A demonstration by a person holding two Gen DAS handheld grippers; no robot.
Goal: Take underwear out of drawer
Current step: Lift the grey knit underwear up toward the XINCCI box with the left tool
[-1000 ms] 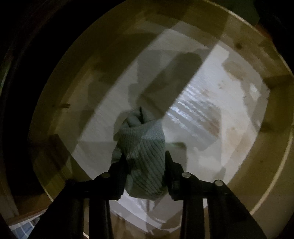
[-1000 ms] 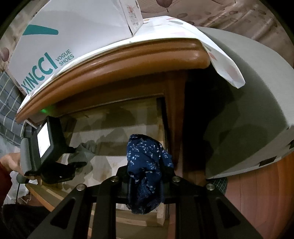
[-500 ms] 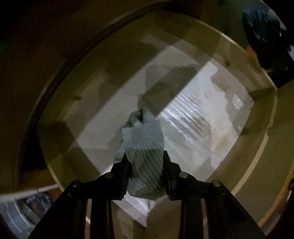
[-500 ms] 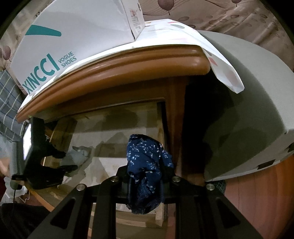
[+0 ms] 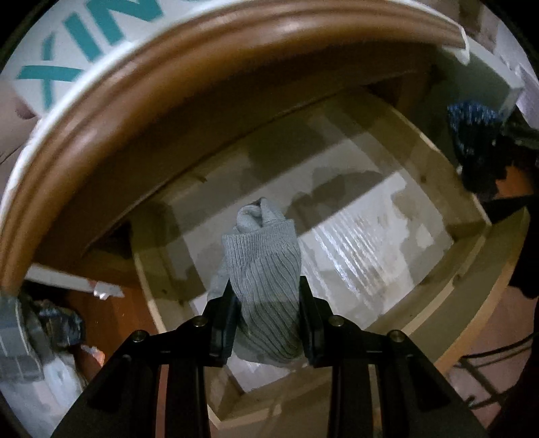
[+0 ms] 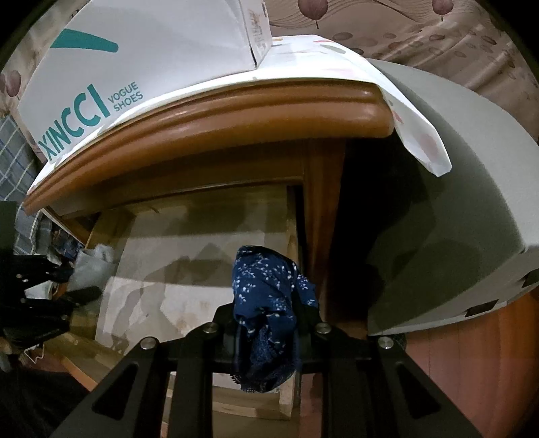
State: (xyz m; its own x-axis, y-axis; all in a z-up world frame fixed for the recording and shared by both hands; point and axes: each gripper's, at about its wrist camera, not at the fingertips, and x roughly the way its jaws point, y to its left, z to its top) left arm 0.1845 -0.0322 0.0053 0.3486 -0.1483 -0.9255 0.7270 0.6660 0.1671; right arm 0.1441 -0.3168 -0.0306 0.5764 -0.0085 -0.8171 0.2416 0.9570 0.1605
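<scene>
The left gripper [image 5: 266, 313] clamps grey ribbed underwear [image 5: 262, 283], the right gripper [image 6: 266, 323] clamps navy floral underwear [image 6: 266, 303], the drawer [image 5: 421, 316] open toward twelve o'clock.

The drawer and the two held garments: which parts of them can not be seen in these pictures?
- Drawer: its front corner, left wrist view, hidden behind the left gripper.
- Grey ribbed garment: lower end, same view, pinched between the fingers; full shape unclear.
- Blue patterned garment: bunched in the right gripper, right wrist view; its type cannot be told.
- Shoe box: top cut off by the edge.

Dim room — floral curtain [image 6: 421, 30], reddish wood floor [image 6: 471, 364]
</scene>
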